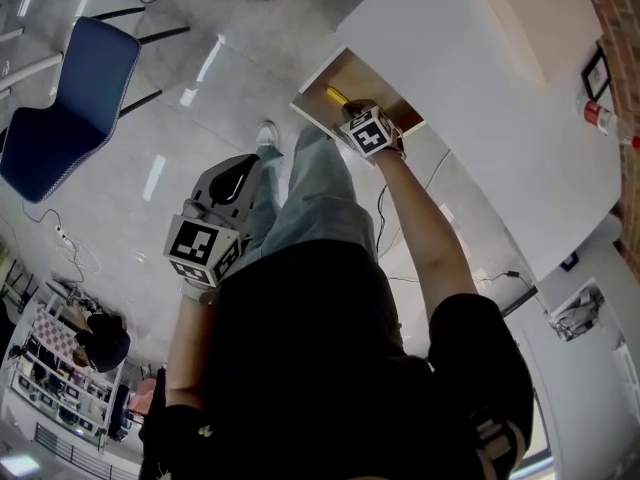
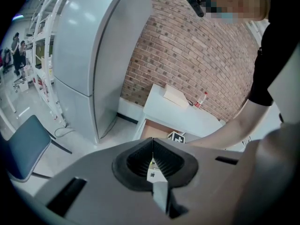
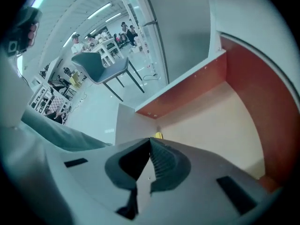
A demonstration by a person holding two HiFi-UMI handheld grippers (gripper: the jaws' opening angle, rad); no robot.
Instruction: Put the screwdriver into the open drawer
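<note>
The open drawer (image 1: 316,114) has a white front and a wooden inside (image 3: 220,121), and sticks out from under the white desk (image 1: 480,98). My right gripper (image 1: 353,111) reaches into it. Its jaws are shut on the yellow screwdriver (image 1: 336,95), whose yellow end (image 3: 158,135) shows just past the tips of this gripper (image 3: 150,139), low over the drawer floor. My left gripper (image 1: 240,173) hangs shut and empty beside the person's leg, away from the drawer. In the left gripper view, that gripper (image 2: 152,142) points toward the drawer (image 2: 157,127).
A blue chair (image 1: 60,108) stands on the floor to the left. A bottle (image 1: 600,118) stands on the desk by the brick wall (image 2: 187,46). A tall grey cabinet (image 2: 93,55) stands left of the desk. Cables lie on the floor.
</note>
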